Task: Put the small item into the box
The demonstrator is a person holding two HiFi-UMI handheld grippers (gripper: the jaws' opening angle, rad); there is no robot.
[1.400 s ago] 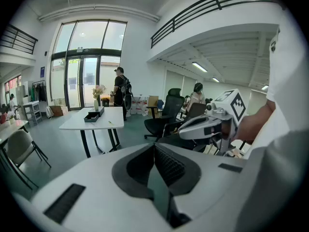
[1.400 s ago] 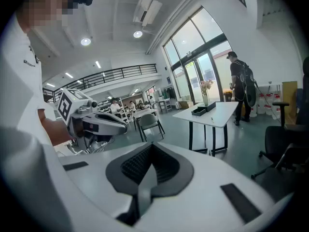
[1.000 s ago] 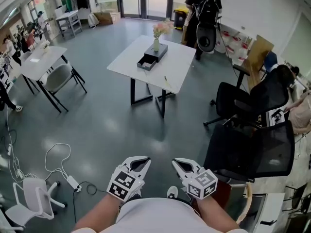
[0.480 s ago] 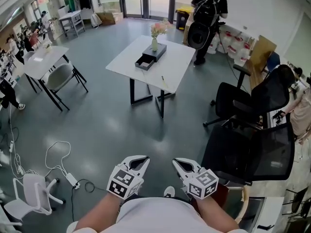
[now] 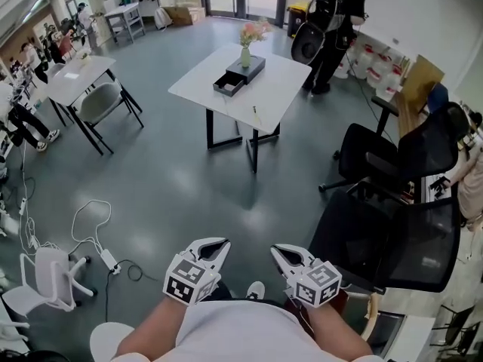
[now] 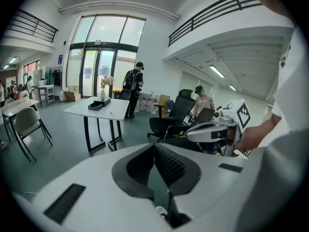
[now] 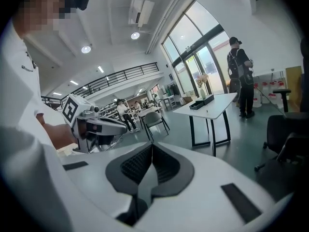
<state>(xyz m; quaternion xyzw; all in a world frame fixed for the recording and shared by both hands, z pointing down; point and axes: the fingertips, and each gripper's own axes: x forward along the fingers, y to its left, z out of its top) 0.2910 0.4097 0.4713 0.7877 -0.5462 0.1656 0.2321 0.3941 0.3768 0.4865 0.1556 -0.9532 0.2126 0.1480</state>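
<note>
A white table point(image 5: 268, 96) stands far ahead across the grey floor. On it is a black box point(image 5: 238, 75) with its drawer pulled out, a vase of flowers point(image 5: 246, 54) and a small thin item point(image 5: 256, 112) near the front edge. My left gripper point(image 5: 215, 246) and right gripper point(image 5: 281, 253) are held close to my body, side by side, far from the table. Both are shut with nothing between the pads. The left gripper view shows its tips point(image 6: 154, 146) meeting, with the box point(image 6: 95, 105) and item point(image 6: 111, 113) distant. The right gripper point(image 7: 151, 146) also faces the table point(image 7: 215, 109).
Black office chairs point(image 5: 392, 236) stand close at my right. A person with a backpack point(image 5: 336, 13) stands behind the table. A cable and power strip point(image 5: 108, 259) and a white chair point(image 5: 49, 277) lie at the left floor. Another table with a chair point(image 5: 87, 78) is at far left.
The view has shifted a little and the person with the backpack has moved rightwards behind the table. Both grippers stay shut in front of my body.
</note>
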